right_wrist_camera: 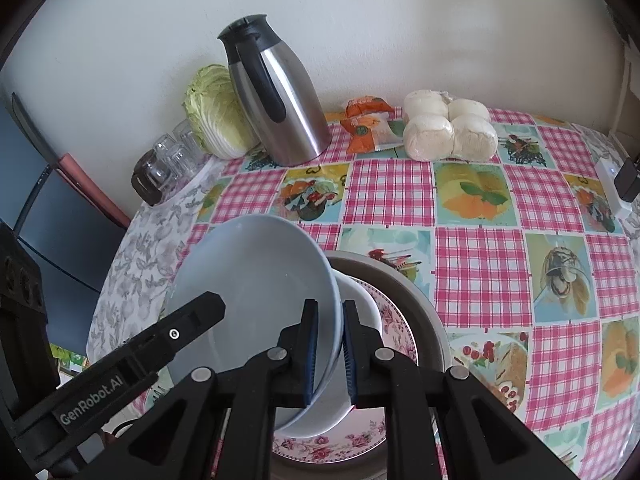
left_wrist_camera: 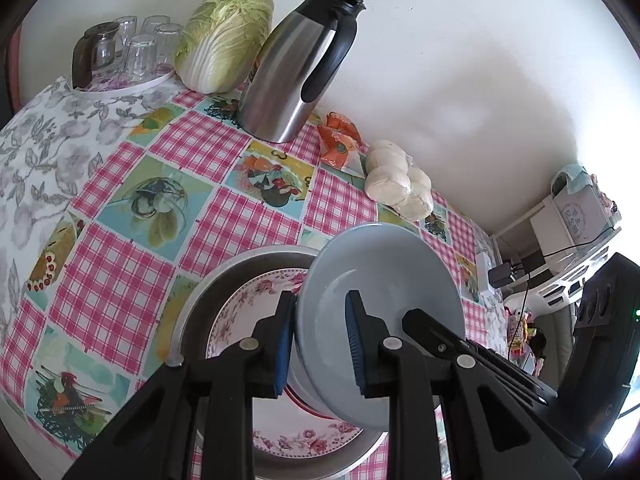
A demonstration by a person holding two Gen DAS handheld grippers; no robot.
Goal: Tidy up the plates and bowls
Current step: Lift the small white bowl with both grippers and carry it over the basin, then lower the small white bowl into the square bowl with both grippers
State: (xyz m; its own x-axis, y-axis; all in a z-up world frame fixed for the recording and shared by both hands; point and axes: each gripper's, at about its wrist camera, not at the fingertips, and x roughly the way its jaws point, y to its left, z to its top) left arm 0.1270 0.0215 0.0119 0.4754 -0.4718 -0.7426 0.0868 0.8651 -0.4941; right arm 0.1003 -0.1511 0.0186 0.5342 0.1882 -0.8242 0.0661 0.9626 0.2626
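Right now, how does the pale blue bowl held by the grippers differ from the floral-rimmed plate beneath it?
The plain pale blue bowl is deep and unpatterned; the floral-rimmed plate is shallow, white with pink flowers. The bowl is tilted steeply on edge, its rim clamped by the left gripper and the right gripper; the plate lies flat inside a grey metal basin, with no gripper on it. Both are round, glossy tableware.
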